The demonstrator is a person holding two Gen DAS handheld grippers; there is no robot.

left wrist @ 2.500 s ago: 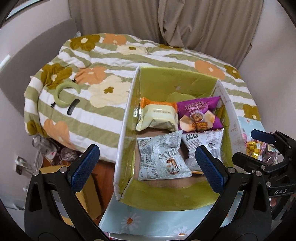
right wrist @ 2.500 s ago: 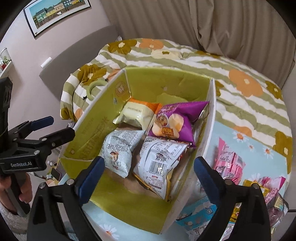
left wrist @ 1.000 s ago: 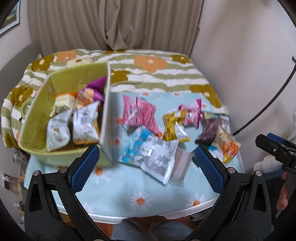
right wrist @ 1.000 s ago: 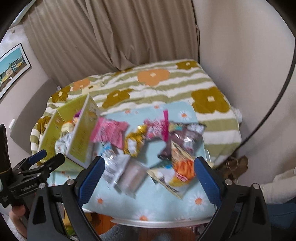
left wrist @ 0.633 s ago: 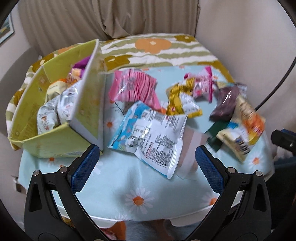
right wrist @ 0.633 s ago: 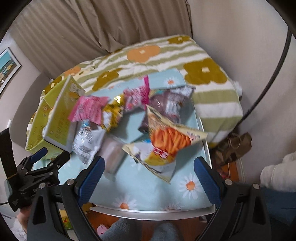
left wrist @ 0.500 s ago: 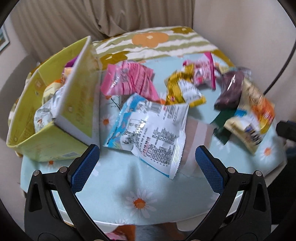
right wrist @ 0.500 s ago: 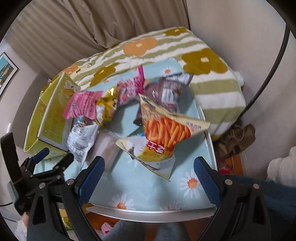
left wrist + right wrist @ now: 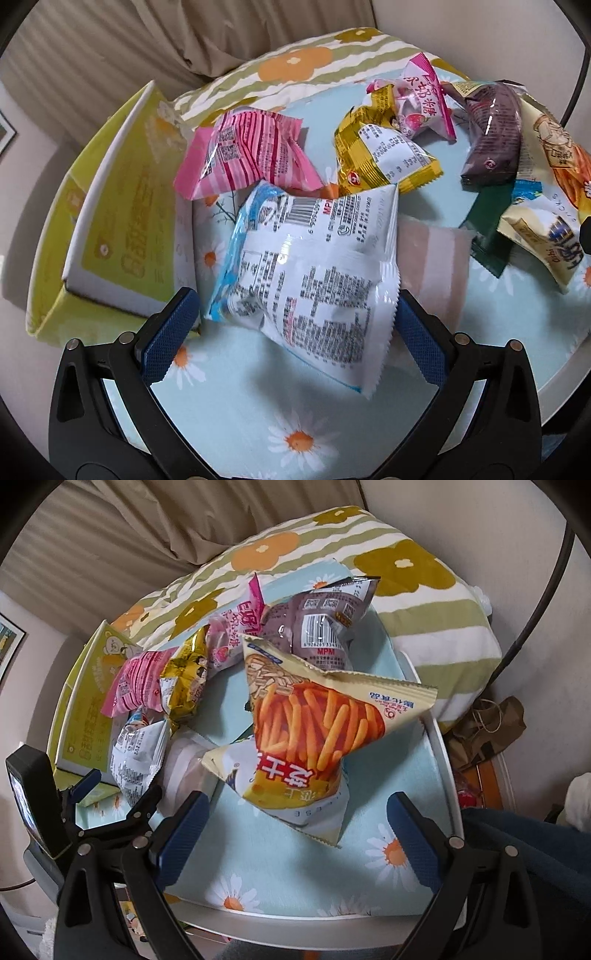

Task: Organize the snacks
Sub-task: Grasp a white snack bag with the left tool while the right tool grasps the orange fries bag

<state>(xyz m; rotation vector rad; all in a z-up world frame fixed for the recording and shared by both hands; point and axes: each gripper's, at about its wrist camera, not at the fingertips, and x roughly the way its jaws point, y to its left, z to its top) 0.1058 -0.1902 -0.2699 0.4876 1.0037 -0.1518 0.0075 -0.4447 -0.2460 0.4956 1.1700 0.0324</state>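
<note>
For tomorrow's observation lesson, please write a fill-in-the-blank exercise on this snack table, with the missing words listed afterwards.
1. The white-and-blue packet lies between the fingers of the ____ claw.
2. The packet in front of the right claw pictures orange ____.
3. The tablecloth is printed with ____.
4. The yellow-green box stands to the ____ of the pink striped packet in the left wrist view.

Missing words: left; fries; daisies; left

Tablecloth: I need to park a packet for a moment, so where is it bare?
Bare along the near edge of the tablecloth, below the fries bag. Crowded from the white-and-blue packet to the box.
</note>
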